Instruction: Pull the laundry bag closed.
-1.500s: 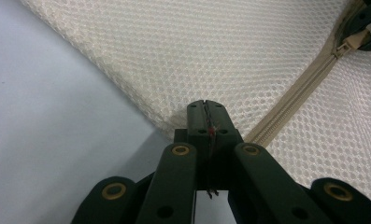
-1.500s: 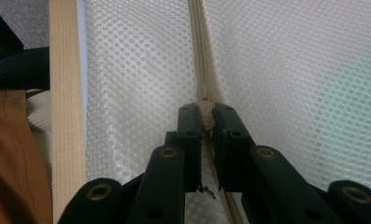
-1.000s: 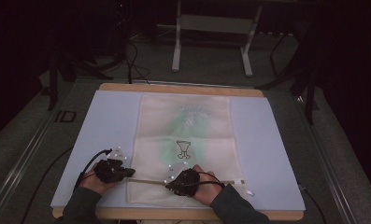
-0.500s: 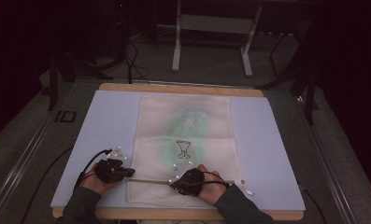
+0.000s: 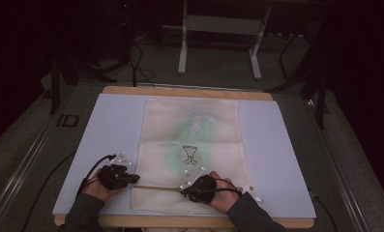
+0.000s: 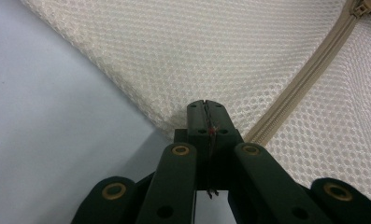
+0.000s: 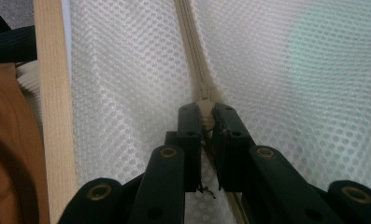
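Note:
A cream mesh zip bag (image 5: 192, 130) lies flat on the pale blue mat (image 5: 107, 125), with a green shape and a dark goblet print (image 5: 190, 153) showing through it. Its beige zipper (image 5: 155, 186) runs along the near end. My left gripper (image 5: 135, 180) is shut on the bag's near left corner (image 6: 205, 106), beside the zipper tape (image 6: 304, 74). My right gripper (image 5: 184, 190) points left along the zipper and is shut on the zipper pull (image 7: 205, 105). The mesh (image 7: 127, 70) lies on both sides of it.
The table's wooden front edge (image 5: 180, 222) is just behind my hands, and also runs down the left of the right gripper view (image 7: 52, 93). A white metal stand (image 5: 218, 24) and cables (image 5: 131, 53) sit on the floor beyond the table.
My right gripper has slid a little to the right along the zipper line. The left gripper has stayed on the bag's corner.

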`<action>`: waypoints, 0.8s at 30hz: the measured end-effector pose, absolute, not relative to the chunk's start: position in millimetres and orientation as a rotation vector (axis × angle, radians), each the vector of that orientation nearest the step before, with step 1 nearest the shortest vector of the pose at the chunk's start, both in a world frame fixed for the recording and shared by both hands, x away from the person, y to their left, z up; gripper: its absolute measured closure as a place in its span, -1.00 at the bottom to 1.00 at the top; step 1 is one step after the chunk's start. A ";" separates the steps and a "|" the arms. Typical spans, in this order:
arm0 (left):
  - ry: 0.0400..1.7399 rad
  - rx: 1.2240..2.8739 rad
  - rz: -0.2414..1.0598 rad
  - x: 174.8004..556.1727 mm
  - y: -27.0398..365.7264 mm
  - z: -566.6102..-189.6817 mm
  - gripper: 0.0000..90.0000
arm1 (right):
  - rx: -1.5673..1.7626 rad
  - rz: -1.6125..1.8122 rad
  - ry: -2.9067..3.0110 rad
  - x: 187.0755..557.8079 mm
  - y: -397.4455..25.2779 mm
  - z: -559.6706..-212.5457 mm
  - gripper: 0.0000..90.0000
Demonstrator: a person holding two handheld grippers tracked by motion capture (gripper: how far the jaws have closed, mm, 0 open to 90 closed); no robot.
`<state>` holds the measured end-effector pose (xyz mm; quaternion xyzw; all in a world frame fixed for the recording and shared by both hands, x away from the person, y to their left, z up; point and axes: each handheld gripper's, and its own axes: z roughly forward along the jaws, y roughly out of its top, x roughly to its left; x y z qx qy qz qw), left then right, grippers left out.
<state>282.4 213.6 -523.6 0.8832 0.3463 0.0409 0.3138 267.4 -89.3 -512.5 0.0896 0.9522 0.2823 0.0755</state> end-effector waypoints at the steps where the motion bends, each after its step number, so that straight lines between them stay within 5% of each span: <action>1: 0.913 2.329 0.108 282.4 213.6 -523.5 1.00 | 0.268 0.847 2.856 267.5 -90.4 -512.7 0.83; 24: 0.912 2.329 0.107 282.4 213.7 -523.5 1.00 | 0.288 0.852 2.842 266.1 -105.3 -512.2 0.83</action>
